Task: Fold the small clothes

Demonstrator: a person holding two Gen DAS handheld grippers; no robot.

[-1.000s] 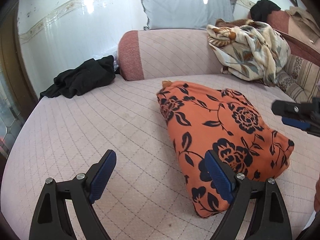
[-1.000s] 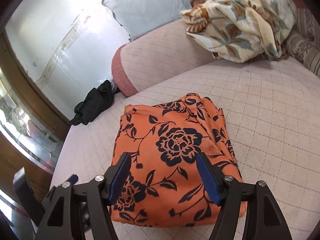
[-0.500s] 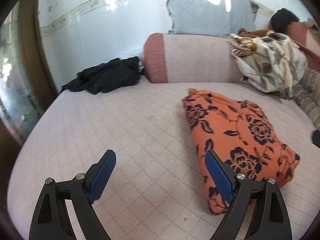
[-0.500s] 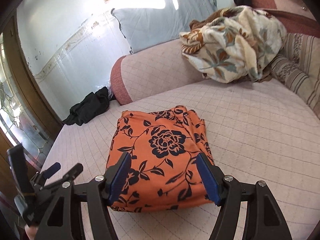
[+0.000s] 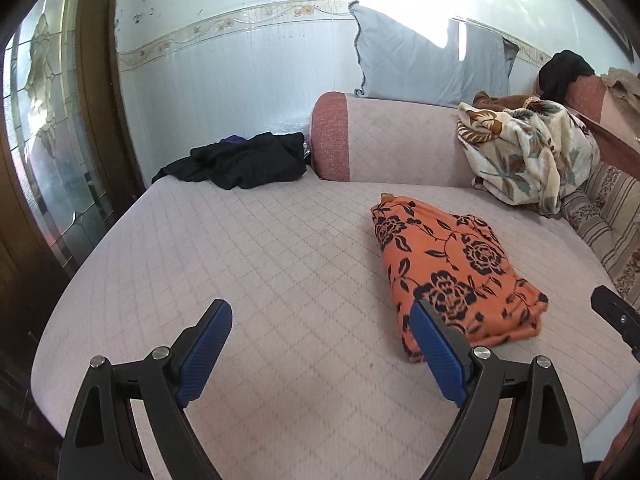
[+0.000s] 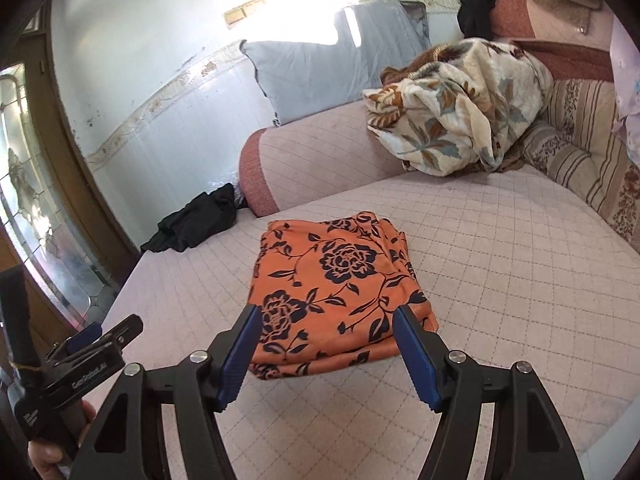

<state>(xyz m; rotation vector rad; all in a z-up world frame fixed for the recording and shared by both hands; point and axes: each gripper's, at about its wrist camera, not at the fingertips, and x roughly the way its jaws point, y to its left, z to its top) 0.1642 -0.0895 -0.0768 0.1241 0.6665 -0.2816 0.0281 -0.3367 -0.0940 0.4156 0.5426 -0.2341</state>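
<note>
Orange, black-flowered folded garment

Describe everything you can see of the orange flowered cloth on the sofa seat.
The orange cloth is a thin, soft-looking fabric printed with dark navy roses, leaves and vines. It lies folded into a flat, roughly rectangular bundle, with stacked layers showing along its near edge and its right side. It rests in the middle of the pink quilted sofa seat, apart from everything else there. Nothing else touches it: the right gripper and left gripper are both open and clear of it.
</note>
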